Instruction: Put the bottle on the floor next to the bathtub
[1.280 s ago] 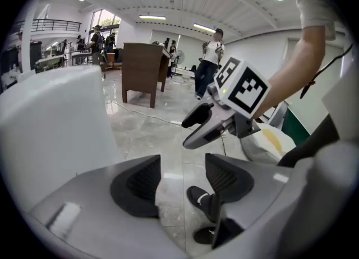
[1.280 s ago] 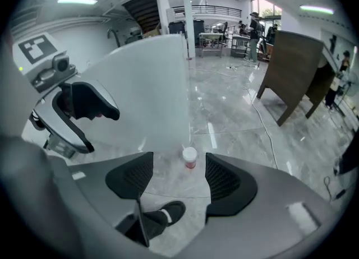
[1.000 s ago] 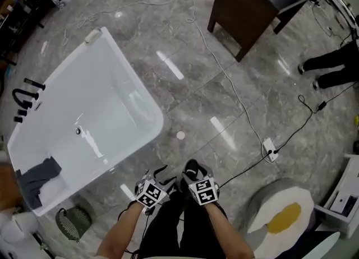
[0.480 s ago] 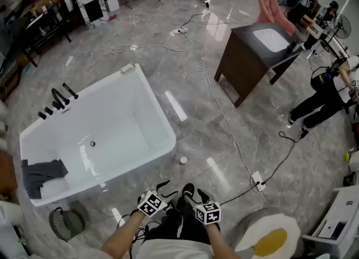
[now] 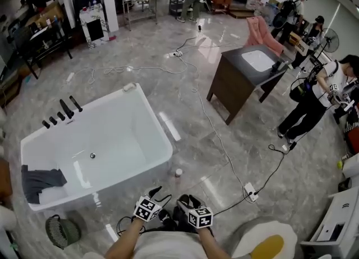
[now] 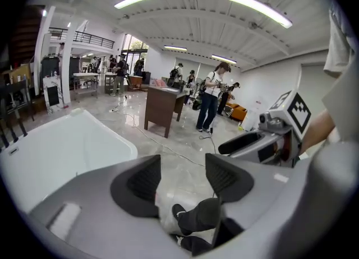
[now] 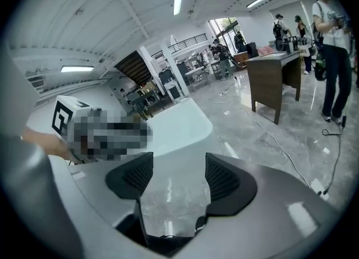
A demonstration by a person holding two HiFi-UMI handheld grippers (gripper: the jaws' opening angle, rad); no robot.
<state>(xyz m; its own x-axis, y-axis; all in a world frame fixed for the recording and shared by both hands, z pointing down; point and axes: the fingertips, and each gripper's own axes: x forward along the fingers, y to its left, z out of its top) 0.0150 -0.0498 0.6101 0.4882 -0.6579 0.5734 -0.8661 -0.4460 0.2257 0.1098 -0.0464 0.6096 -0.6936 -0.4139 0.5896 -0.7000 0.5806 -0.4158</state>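
A small bottle (image 5: 178,172) with a pale cap stands upright on the grey marble floor, just off the near right corner of the white bathtub (image 5: 157,127). My left gripper (image 5: 160,196) and right gripper (image 5: 188,200) hang side by side at the bottom of the head view, a short way in front of the bottle and apart from it. Both are open. In the left gripper view the left gripper (image 6: 182,176) has only floor and a shoe between its pads, with the bathtub (image 6: 61,151) at left. Between the pads of the right gripper (image 7: 176,176) there is only bare floor, with the bathtub (image 7: 179,126) ahead.
A dark vanity cabinet (image 5: 241,81) with a sink stands at the back right. Cables and a power strip (image 5: 249,190) lie across the floor. People (image 5: 314,101) stand at the right. An egg-shaped rug (image 5: 269,244) lies at the near right and a basket (image 5: 61,231) at the near left. A grey cloth (image 5: 39,179) lies in the tub.
The head view has tilted up, so more of the room shows and the tub and bottle sit lower in the picture. Both grippers stay open near the feet. The bottle has not moved.
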